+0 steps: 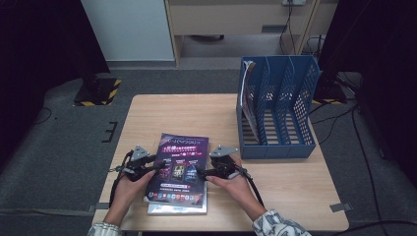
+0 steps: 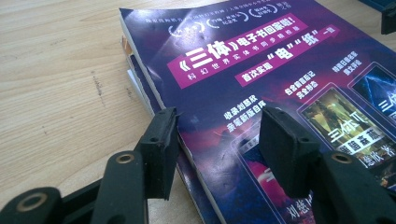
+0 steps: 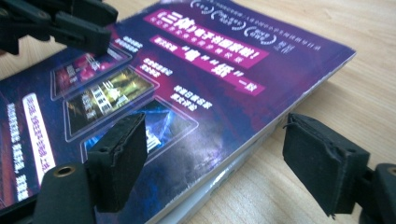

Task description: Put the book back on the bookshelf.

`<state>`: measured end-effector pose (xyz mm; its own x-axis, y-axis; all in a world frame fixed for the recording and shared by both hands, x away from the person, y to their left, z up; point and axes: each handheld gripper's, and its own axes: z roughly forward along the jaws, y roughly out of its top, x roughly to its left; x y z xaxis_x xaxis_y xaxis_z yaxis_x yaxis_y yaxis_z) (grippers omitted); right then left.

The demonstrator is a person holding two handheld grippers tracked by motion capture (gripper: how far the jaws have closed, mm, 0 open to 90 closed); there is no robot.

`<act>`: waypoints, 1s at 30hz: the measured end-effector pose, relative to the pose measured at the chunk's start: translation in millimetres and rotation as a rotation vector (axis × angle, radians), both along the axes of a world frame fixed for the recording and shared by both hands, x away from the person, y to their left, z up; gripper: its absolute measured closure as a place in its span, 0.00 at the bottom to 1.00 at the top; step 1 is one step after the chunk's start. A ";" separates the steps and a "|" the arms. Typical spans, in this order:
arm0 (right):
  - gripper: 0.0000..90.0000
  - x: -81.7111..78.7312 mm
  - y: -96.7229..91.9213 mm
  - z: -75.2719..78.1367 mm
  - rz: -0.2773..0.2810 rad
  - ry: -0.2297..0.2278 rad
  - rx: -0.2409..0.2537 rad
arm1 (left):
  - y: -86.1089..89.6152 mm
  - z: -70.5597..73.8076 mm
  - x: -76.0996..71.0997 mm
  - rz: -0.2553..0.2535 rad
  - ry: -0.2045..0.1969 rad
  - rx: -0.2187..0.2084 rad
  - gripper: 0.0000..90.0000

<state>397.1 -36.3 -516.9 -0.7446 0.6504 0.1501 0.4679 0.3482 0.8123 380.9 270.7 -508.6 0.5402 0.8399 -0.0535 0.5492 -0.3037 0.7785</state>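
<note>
- The purple book point(image 1: 180, 169) lies flat on top of a small stack point(image 1: 177, 206) at the near edge of the desk point(image 1: 280, 191), at about 6 o'clock from the desk's middle.
- It looks like a thick paperback: fairly heavy for one claw, and likely to sag if lifted by one edge. The glossy cover may be slippery, so the pads want a firm bite.
- The long edges look like the best hold, one claw on each, jaws above and below the cover block.
- The left claw point(image 2: 217, 140) is released, its jaws straddling the book's left edge at 9 o'clock without pinching it.
- The right claw point(image 3: 215, 158) is also released and spread wide across the right edge at 3 o'clock, pads clear of the pages.
- The blue file rack point(image 1: 278, 105) stands at 1 o'clock from the book, well apart, one thin booklet point(image 1: 247, 98) leaning in its left slot.
</note>
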 end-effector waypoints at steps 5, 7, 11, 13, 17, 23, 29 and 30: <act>0.23 -0.3 1.2 -2.4 0.004 0.017 -0.007 | -1.4 0.9 -0.6 -0.007 -0.011 0.019 0.53; 0.23 0.1 1.1 -2.7 0.004 0.020 -0.007 | -4.0 1.3 -1.2 -0.024 -0.001 0.012 0.54; 0.21 1.0 -0.2 -4.6 0.004 0.040 -0.013 | -10.6 2.1 -2.7 -0.050 -0.005 0.028 0.54; 0.20 1.3 -0.5 -5.7 -0.007 0.049 -0.002 | -12.7 2.2 -3.1 -0.049 -0.010 0.035 0.53; 0.19 2.1 -2.2 -6.5 -0.005 0.058 0.001 | -12.0 1.6 -3.3 -0.047 -0.007 0.027 0.53; 0.15 5.5 -3.0 -9.8 -0.005 0.077 0.022 | -11.4 0.6 -3.5 -0.044 -0.012 0.021 0.53; 0.14 8.9 -4.3 -12.5 -0.002 0.109 0.045 | -11.5 0.3 -3.8 -0.042 -0.013 0.019 0.53; 0.13 9.3 -4.2 -12.9 -0.003 0.117 0.052 | -11.4 0.2 -3.8 -0.041 -0.013 0.018 0.53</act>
